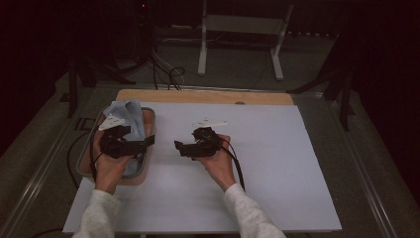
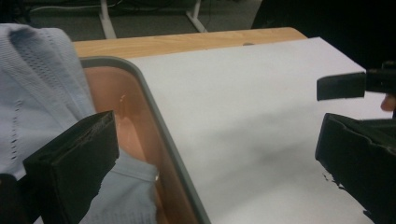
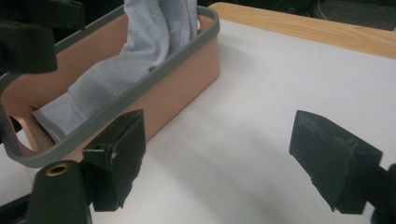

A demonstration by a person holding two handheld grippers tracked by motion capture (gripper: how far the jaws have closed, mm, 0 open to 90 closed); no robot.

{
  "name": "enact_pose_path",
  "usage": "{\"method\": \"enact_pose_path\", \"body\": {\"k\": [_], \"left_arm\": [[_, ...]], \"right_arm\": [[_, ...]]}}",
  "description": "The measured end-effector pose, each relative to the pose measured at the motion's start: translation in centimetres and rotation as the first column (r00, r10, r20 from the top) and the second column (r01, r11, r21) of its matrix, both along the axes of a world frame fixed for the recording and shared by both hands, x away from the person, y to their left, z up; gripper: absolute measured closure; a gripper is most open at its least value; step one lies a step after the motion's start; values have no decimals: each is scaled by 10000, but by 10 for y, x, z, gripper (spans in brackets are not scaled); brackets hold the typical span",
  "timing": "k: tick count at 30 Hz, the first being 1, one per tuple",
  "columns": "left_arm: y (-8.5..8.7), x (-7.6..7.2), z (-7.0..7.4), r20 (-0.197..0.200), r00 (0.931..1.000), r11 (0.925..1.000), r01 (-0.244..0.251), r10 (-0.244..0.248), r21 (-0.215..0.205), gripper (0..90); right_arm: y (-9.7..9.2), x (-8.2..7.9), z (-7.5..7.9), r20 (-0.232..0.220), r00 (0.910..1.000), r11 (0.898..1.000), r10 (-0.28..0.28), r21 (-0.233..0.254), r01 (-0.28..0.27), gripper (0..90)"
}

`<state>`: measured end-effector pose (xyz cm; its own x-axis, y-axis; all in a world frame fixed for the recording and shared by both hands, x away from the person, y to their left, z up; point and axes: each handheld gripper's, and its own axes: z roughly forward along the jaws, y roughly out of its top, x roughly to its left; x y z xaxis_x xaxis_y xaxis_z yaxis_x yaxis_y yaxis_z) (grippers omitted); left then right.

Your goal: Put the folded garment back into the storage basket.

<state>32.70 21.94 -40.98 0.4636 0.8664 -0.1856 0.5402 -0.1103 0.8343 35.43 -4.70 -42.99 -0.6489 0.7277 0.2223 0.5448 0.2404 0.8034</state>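
A salmon tray with a grey rim [image 1: 148, 115] sits at the left of the white board, and a light blue cloth [image 1: 130, 115] lies bunched in it. My left gripper [image 1: 150, 141] hovers over the tray's right side, pointing right, open and holding nothing. In the left gripper view the jaws of the left gripper [image 2: 215, 172] stand wide apart over the tray rim [image 2: 154, 121], with the cloth [image 2: 37, 93] at the left. My right gripper [image 1: 177, 147] points left toward the tray, open and holding nothing. Its own view has the right gripper [image 3: 224, 163] facing the tray wall [image 3: 182, 79] and the cloth [image 3: 140, 46].
The white board [image 1: 277, 163] covers a wooden table whose far edge [image 1: 208, 96] shows behind it. Beyond the table stand a white frame [image 1: 240, 34] and some cables on the floor. Bare board stretches to the right of my right hand.
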Motion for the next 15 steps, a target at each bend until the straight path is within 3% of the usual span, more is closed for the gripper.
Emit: {"method": "enact_pose_path", "body": {"k": [6,15], "left_arm": [[-9,-6,-2,296,9995,9999,101,-105,133,6],[-15,-18,-9,465,9986,9996,253,-249,-78,5]], "right_arm": [[-8,-1,0,82,10000,10000,-52,-34,52,179],[-19,-3,-1,245,9997,10000,-94,5,94,168]]}}
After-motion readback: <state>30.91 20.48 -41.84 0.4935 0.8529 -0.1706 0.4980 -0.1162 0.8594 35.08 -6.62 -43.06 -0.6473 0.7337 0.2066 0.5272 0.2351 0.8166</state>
